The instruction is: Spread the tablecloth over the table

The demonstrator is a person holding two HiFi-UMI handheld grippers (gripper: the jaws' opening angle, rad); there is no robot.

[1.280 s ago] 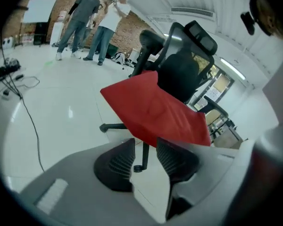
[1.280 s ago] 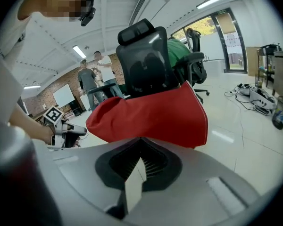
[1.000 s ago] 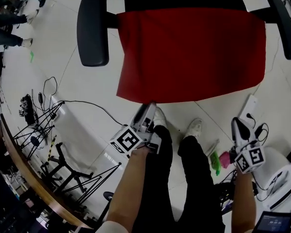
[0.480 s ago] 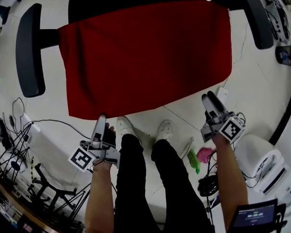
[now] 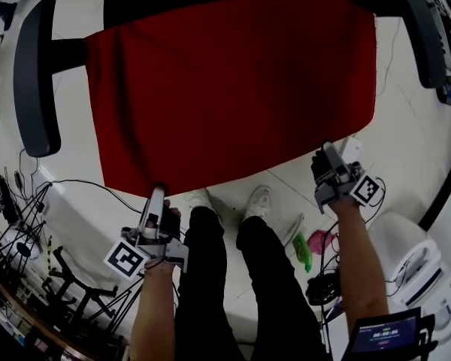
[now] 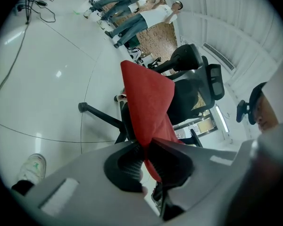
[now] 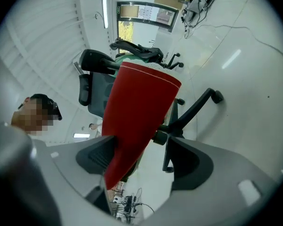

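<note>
- My left gripper (image 5: 157, 194) has just closed its fingers — they pinch the near corner of the red tablecloth (image 5: 233, 89).
- My right gripper (image 5: 325, 155) has just been opening; its fingers stand wide, the other corner between them, unpinched.
- The cloth drapes the chair (image 5: 34, 89) — no table in sight, so I judge the spreading not yet begun.

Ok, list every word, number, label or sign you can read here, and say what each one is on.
No text can be read.
Screen at the bottom right of the head view: light digits, too small to read.
Cubes on the left gripper and right gripper: square marker patterns only, no words.
</note>
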